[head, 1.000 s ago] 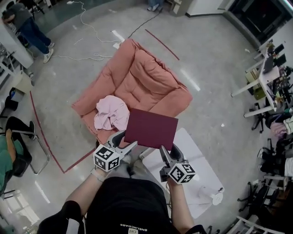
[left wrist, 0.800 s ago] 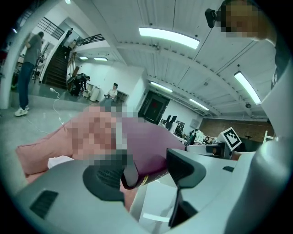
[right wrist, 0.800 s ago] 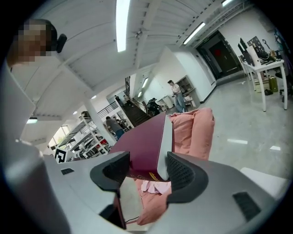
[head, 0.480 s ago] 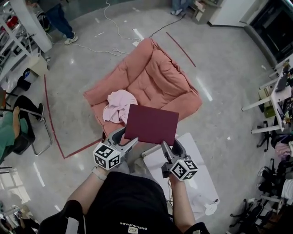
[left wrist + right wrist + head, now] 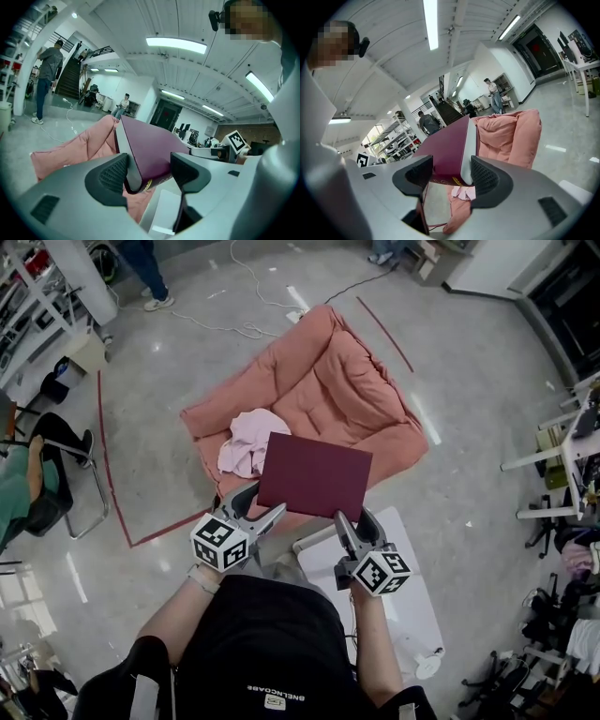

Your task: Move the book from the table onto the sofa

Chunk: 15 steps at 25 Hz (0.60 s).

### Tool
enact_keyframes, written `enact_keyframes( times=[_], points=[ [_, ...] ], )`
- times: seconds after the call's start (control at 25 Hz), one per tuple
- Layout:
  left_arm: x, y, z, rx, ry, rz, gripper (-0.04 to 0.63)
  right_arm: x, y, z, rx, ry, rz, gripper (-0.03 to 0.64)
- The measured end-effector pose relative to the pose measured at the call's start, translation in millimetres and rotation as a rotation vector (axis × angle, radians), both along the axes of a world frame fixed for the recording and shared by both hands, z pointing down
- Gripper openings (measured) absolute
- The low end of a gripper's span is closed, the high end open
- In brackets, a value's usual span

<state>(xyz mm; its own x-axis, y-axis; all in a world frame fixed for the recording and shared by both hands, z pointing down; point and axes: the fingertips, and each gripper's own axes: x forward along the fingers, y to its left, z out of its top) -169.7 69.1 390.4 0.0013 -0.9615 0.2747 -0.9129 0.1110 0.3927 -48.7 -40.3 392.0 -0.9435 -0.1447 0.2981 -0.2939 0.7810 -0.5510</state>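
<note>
A dark maroon book [image 5: 314, 476] is held flat in the air between both grippers, above the front edge of the pink sofa [image 5: 328, 395]. My left gripper [image 5: 260, 512] is shut on the book's near left corner [image 5: 147, 157]. My right gripper [image 5: 349, 526] is shut on its near right corner [image 5: 449, 159]. The white table [image 5: 398, 577] lies below and to the right, partly hidden by the person's body. In the right gripper view the sofa [image 5: 511, 133] stands just beyond the book.
A light pink cloth [image 5: 246, 439] lies on the sofa's left seat. Red tape lines [image 5: 112, 484] and white cables [image 5: 225, 329] run over the grey floor. A seated person [image 5: 23, 507] is at the left, desks and chairs [image 5: 562, 456] at the right.
The book and both grippers have shifted slightly forward towards the sofa. The head view has turned, so the sofa sits further right in the picture.
</note>
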Motion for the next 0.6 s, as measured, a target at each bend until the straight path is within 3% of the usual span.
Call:
enact_keyframes(
  times=[0.6],
  points=[
    [-99.4,9.1,7.5,0.000,0.030,0.021,0.290,-97.2,11.6,6.8,-0.008,0.044,0.004,0.272]
  ],
)
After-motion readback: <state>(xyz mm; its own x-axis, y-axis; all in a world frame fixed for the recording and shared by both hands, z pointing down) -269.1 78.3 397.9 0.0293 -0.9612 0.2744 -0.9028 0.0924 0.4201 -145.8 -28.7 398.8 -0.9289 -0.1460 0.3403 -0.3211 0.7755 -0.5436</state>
